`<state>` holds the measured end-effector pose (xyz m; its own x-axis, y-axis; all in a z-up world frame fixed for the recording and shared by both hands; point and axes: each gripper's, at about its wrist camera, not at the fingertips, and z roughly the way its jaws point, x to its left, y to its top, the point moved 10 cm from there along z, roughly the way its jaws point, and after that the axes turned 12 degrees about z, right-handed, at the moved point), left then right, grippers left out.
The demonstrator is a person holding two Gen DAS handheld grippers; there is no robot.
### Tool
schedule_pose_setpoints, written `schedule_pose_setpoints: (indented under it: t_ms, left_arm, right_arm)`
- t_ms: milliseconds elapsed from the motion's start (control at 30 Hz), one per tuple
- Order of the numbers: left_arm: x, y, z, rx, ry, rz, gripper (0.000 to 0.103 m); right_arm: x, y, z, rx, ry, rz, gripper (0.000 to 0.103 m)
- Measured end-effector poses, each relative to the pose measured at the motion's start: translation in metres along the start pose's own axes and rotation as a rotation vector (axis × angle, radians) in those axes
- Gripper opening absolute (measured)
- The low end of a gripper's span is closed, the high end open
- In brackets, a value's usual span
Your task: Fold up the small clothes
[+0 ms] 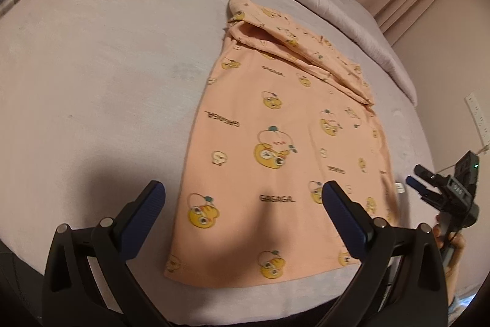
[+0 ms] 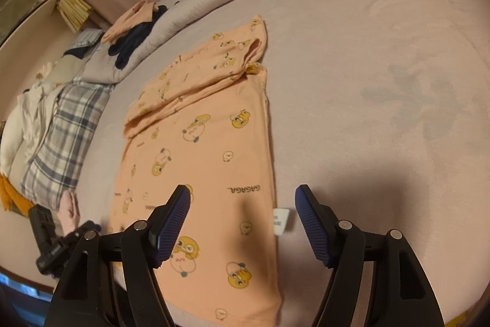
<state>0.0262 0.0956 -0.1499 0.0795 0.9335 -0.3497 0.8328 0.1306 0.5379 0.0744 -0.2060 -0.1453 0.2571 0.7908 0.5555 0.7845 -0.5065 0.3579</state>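
Shirt (image 1: 275, 149) is lying flat on the bed (image 1: 107, 66) – peach, with yellow ducks – reaching out ahead of both grippers. Left gripper (image 1: 243, 215) is hanging wide open over its near end. Right gripper (image 2: 243, 224) is gaping too, holding nothing.

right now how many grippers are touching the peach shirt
0. The left gripper hovers open above the shirt's near hem, and the right gripper hovers open over its edge by the white tag. Contact beneath the fingers may be hidden.
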Motion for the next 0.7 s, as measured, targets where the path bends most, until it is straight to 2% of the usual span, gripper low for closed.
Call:
schedule_pose_setpoints:
  t_ms: [233,433,700]
  left_arm:
    - [0.001,0.000,0.004,0.010,-0.029,-0.027,0.102]
    - [0.005,0.001,0.008,0.026,-0.011,-0.025,0.102]
    - [0.011,0.004,0.014,0.029,-0.047,-0.045,0.102]
  right_arm:
    - [-0.008,-0.005,-0.001,0.015,-0.014,0.016,0.072]
    - [-0.012,-0.011,0.001,0.036,-0.036,0.000,0.072]
    - [-0.024,-0.011,0.008,0.068,-0.032,0.044,0.072]
